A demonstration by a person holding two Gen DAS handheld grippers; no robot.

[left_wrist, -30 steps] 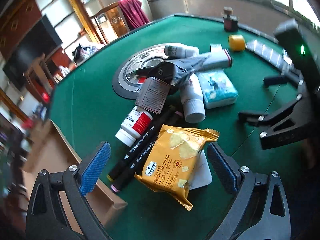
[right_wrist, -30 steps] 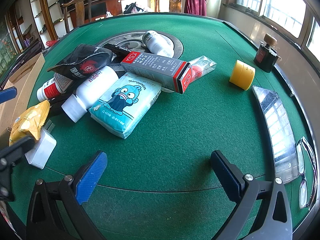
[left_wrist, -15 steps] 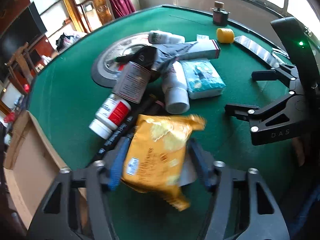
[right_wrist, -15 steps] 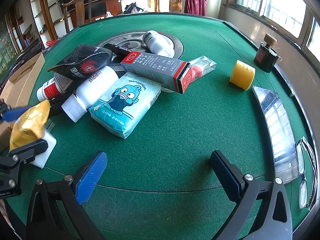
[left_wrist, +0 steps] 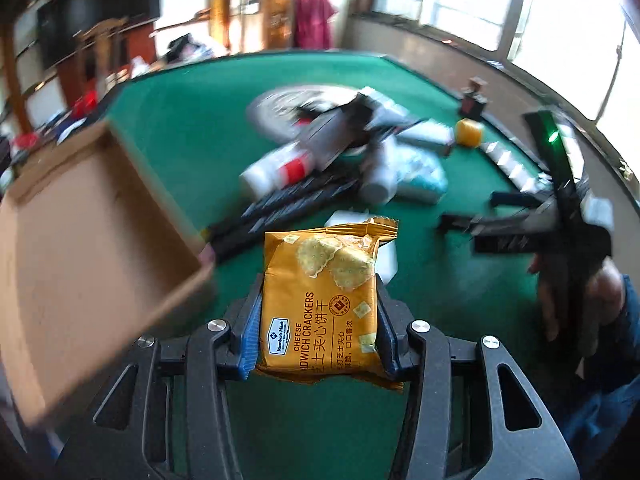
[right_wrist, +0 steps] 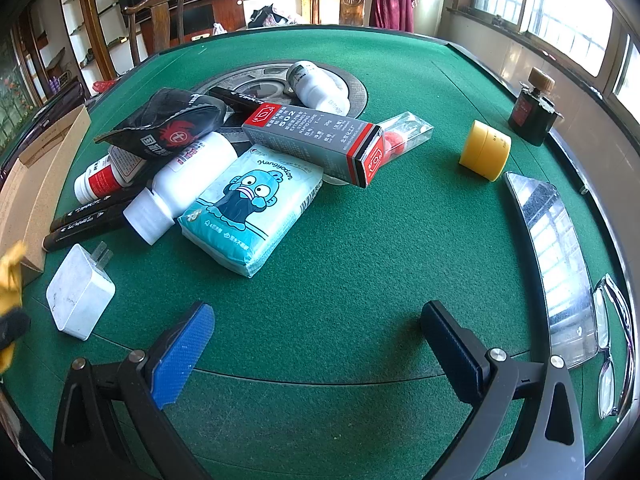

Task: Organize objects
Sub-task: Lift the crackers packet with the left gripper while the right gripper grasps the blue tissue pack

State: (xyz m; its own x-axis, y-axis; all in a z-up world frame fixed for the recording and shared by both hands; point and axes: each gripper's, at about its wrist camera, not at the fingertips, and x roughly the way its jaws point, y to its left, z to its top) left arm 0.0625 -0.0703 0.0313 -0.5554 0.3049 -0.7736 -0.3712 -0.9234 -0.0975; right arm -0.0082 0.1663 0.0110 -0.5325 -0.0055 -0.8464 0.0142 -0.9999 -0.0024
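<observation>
My left gripper point(left_wrist: 318, 320) is shut on a yellow cheese cracker packet point(left_wrist: 320, 276), its pads pressing both sides, and holds it upright above the green table point(left_wrist: 180, 120). An open cardboard box point(left_wrist: 80, 240) lies just to its left. The packet's corner point(right_wrist: 10, 276) shows at the left edge of the right wrist view. My right gripper point(right_wrist: 316, 340) hangs open over bare felt with nothing between its fingers. Ahead of it lies a pile: white charger point(right_wrist: 80, 296), blue tissue pack point(right_wrist: 252, 204), grey glue box point(right_wrist: 316, 140), white bottle point(right_wrist: 180, 184), black pouch point(right_wrist: 168, 124), two black markers point(right_wrist: 88, 220).
A yellow jar point(right_wrist: 484, 150) and a dark glass bottle point(right_wrist: 534, 112) stand at the far right. Eyeglasses point(right_wrist: 612, 344) and a shiny strip point(right_wrist: 556, 248) lie along the right rim. The cardboard box point(right_wrist: 44, 168) sits at the table's left edge. Chairs stand behind the table.
The left gripper closed on the cracker packet, lifted it off the charger and swung left toward the cardboard box. The right gripper stayed still.
</observation>
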